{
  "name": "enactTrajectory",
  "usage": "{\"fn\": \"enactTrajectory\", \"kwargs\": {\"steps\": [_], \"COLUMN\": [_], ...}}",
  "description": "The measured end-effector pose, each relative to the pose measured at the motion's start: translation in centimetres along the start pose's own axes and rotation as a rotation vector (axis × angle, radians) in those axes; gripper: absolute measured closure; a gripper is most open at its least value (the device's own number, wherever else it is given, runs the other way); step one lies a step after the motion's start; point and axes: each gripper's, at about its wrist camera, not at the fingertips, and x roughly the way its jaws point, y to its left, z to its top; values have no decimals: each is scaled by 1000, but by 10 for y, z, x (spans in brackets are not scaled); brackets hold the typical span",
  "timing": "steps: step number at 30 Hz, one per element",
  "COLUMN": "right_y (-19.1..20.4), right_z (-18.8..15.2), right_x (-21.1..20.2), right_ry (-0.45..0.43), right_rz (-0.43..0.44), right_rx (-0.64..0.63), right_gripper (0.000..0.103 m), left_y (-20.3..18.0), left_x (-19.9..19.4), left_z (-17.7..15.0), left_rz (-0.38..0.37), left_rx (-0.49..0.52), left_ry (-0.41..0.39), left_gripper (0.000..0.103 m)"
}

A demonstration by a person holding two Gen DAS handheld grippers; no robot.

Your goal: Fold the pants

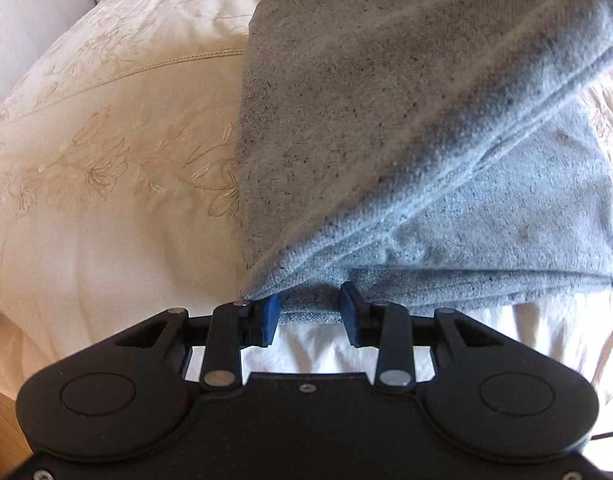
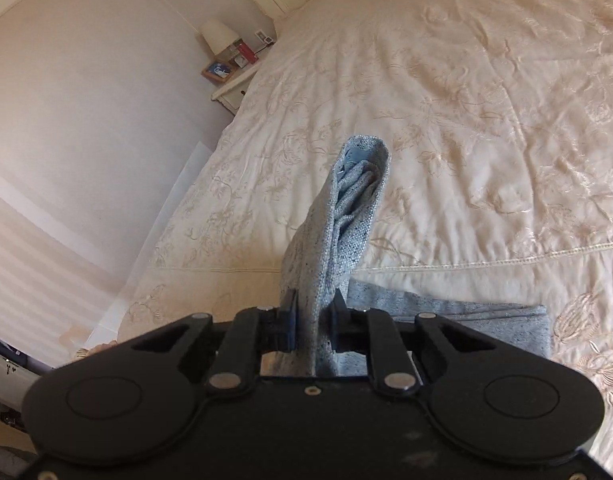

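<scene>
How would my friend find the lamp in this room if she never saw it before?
Start at the big cream bedspread and follow its edge to the far corner by the wall. A little white bedside table stands there, and the lamp sits on it: the pale cone-shaped shade rises above the red thing and the picture frame beside it.

Both wrist views look down along their fingers, close over the pants (image 1: 406, 120) and bedspread (image 2: 486, 120) they share.

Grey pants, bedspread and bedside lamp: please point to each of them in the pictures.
Grey pants (image 1: 406, 128): left wrist view, on the broad lifted panel of fabric.
Bedspread (image 2: 486, 100): right wrist view, on a bare embroidered part beyond the pants.
Bedside lamp (image 2: 217, 35): right wrist view, on its pale shade.
</scene>
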Motion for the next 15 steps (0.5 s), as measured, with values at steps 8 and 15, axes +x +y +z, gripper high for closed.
{"fn": "enactTrajectory", "kwargs": {"steps": [8, 15], "right_y": [-97, -106], "right_z": [-66, -79], "right_x": [31, 41], "right_ry": [127, 135], "right_rz": [-242, -283], "right_rx": [241, 176], "right_gripper": [87, 81], "left_y": [24, 25], "left_x": [-28, -68], "left_z": [-18, 32], "left_rz": [-124, -191], "left_rx": [112, 114], "left_ry": [86, -49], "left_gripper": [60, 60]}}
